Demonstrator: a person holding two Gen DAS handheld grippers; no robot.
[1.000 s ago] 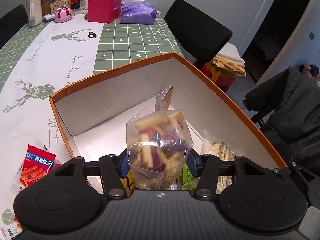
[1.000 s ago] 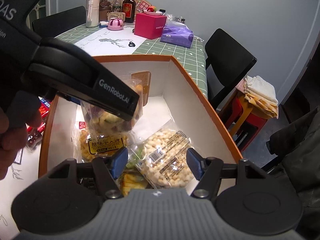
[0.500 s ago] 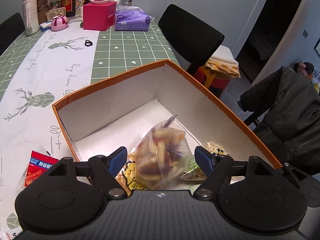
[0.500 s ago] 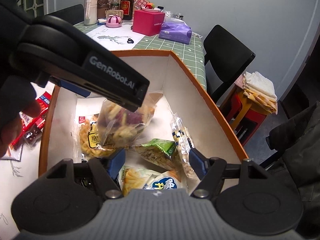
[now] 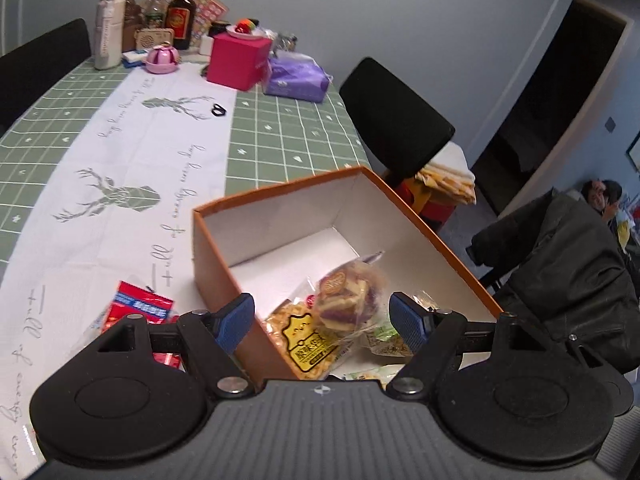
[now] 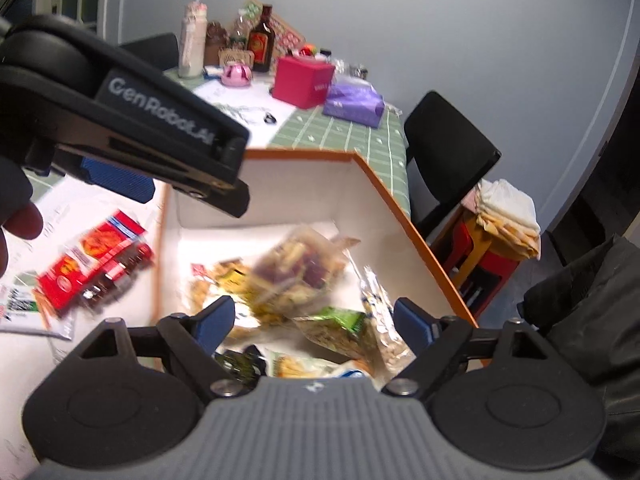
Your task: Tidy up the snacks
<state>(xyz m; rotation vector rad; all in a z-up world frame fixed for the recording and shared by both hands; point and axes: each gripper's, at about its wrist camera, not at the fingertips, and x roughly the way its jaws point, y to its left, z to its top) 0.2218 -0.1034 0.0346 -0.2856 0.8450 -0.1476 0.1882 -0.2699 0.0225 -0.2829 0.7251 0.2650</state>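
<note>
Snack packets lie heaped in the near end of an orange cardboard box [image 5: 412,216] with a white inside, which stands on a green-and-white tablecloth [image 5: 120,160] printed with deer; uppermost is a clear bag of mixed vegetable crisps [image 5: 348,296], lying tilted on a yellow-labelled bag of fried snacks [image 5: 308,344], with a green packet [image 6: 340,324] just beside them and a clear bag of pale puffed pieces [image 6: 374,300] leaning against the box's right wall; the far half of the box floor is bare. The left gripper [image 5: 322,316] hangs above the near left wall of the box with its blue pads [image 5: 236,316] wide apart and nothing pressed between them; the crisp bag lies below the gap, free of both pads. The right gripper [image 6: 310,324] is over the same near end, its jaws opening, with no packet caught between them; its view is blurred. Outside the box, to its left on the cloth, lie red snack packets [image 6: 96,260]. At the far end of the table stand a pink box [image 5: 238,62], a purple tissue pack [image 5: 296,80] and a dark bottle [image 5: 180,14]; a black chair [image 5: 396,124] stands beside the table.
</note>
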